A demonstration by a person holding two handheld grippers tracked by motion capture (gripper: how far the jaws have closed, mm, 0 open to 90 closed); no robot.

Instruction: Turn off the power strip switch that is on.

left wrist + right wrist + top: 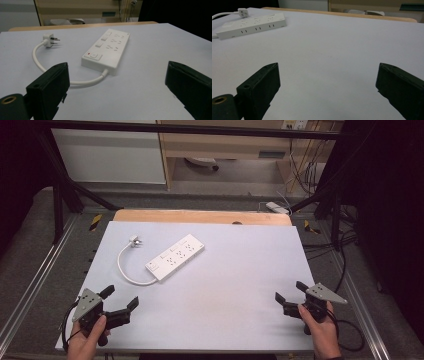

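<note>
A white power strip [175,257] lies on the pale table [225,290], left of centre, with its white cable [125,270] curling round to a plug [135,240] beside it. In the left gripper view the strip [107,51] lies just ahead of the jaws and the plug [49,40] lies farther off at the left. My left gripper [120,297] rests near the front left corner, held in a hand, open and holding nothing. At the front right my right gripper [290,291] is open too, with bare table between its jaws. The strip [249,25] lies far off at the upper left of the right gripper view.
A wooden board edge [200,216] runs along the far side of the table. Black frame bars [60,195] stand at the far left and right. Loose cables [345,250] trail over the grey floor at the right. A cabinet [220,145] stands behind.
</note>
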